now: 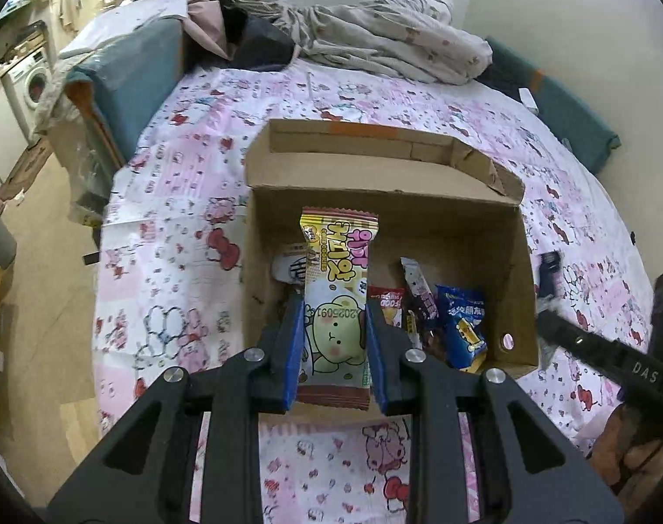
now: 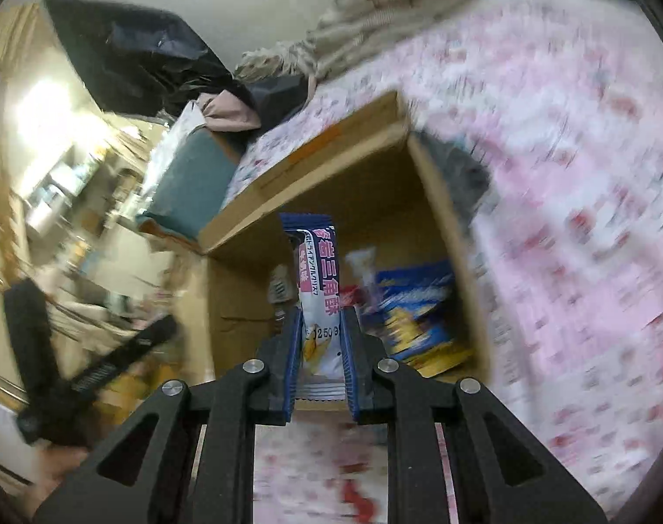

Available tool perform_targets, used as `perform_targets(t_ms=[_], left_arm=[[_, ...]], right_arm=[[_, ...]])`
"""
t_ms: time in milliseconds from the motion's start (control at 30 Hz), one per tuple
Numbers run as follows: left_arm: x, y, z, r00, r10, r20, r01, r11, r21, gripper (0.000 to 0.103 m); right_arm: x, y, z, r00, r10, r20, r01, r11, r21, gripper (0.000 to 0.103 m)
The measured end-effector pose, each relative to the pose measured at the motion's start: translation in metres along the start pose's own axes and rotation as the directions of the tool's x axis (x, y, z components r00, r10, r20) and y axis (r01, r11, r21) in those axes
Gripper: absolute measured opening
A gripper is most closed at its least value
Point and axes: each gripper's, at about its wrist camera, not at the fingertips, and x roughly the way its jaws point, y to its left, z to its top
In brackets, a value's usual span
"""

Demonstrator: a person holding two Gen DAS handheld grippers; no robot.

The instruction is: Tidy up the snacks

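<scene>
An open cardboard box [image 1: 521, 288] sits on a pink patterned bedsheet. My left gripper [image 1: 335, 305] is shut on a yellow-and-pink snack packet [image 1: 338, 270] and holds it over the box. Inside lie a blue snack bag [image 1: 462, 327], a red-topped packet [image 1: 386, 299] and a dark slim packet [image 1: 419, 292]. My right gripper [image 2: 320, 316] is shut on a navy-and-white snack packet [image 2: 316, 279], held above the same box [image 2: 445, 227], where the blue bag [image 2: 419, 318] shows. The right wrist view is blurred by motion.
A rumpled grey blanket [image 1: 384, 39] and clothes pile at the bed's far end. A teal cushion [image 1: 126, 74] lies at the left, another at the right [image 1: 571, 122]. The right gripper's body [image 1: 611, 358] reaches in at the right. A washing machine [image 1: 30, 83] stands far left.
</scene>
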Motion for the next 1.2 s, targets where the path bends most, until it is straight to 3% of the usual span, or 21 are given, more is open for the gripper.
perform_targets(t_ms=[300,367,400,433,467,500,533,700,833,1000,1100,1200], left_arm=[[0.041,0.006,-0.012,0.998,-0.012,-0.056,0.011,1.000,-0.024,0.023],[0.046,0.008,-0.014,0.998,-0.028,-0.059,0.026,0.999,-0.039,0.024],[0.047,0.008,-0.015,0.997,-0.033,-0.067,0.030,0.999,-0.042,0.027],[0.048,0.007,-0.016,0.996,-0.035,-0.079,0.032,0.999,-0.040,0.039],[0.048,0.005,-0.017,0.995,-0.027,-0.094,0.025,0.999,-0.029,0.049],[0.046,0.002,-0.018,0.995,-0.011,-0.095,0.009,1.000,-0.020,0.070],[0.040,0.001,-0.019,0.997,0.001,-0.076,-0.002,1.000,-0.014,0.082],[0.017,-0.003,-0.018,0.999,0.049,-0.024,-0.048,0.999,0.020,0.085],[-0.016,0.001,-0.022,0.994,0.087,0.072,-0.089,0.996,0.024,0.085],[-0.050,0.009,-0.048,0.995,0.051,0.081,-0.053,0.998,0.022,0.085],[-0.080,0.007,-0.076,0.982,0.093,0.167,-0.105,0.992,0.065,0.086],[-0.100,0.008,-0.096,0.975,0.102,0.199,-0.116,0.991,0.062,0.099]], right_arm=[[0.031,0.003,-0.001,0.998,0.004,-0.061,-0.004,1.000,0.001,0.023],[0.036,0.001,-0.001,0.996,0.006,-0.085,-0.004,1.000,0.019,0.035],[0.036,-0.001,-0.002,0.995,0.009,-0.095,-0.006,0.999,0.038,0.062],[0.035,-0.001,-0.001,0.995,0.010,-0.096,-0.005,0.999,0.049,0.085],[0.031,-0.002,-0.002,0.996,0.010,-0.086,-0.005,0.999,0.054,0.087],[0.026,-0.001,-0.001,0.998,0.011,-0.070,-0.008,0.999,0.044,0.087],[0.022,-0.001,-0.001,0.998,0.011,-0.057,-0.009,0.999,0.038,0.087],[0.000,-0.003,0.001,1.000,0.023,0.014,-0.024,0.998,0.064,0.088],[-0.031,0.017,-0.007,0.990,-0.071,0.125,0.076,0.997,-0.031,0.103],[-0.061,0.038,-0.044,0.972,-0.160,0.170,0.187,0.970,-0.154,0.103],[-0.076,0.046,-0.061,0.960,-0.191,0.204,0.231,0.953,-0.197,0.103],[-0.088,0.053,-0.083,0.945,-0.233,0.228,0.281,0.938,-0.204,0.103]])
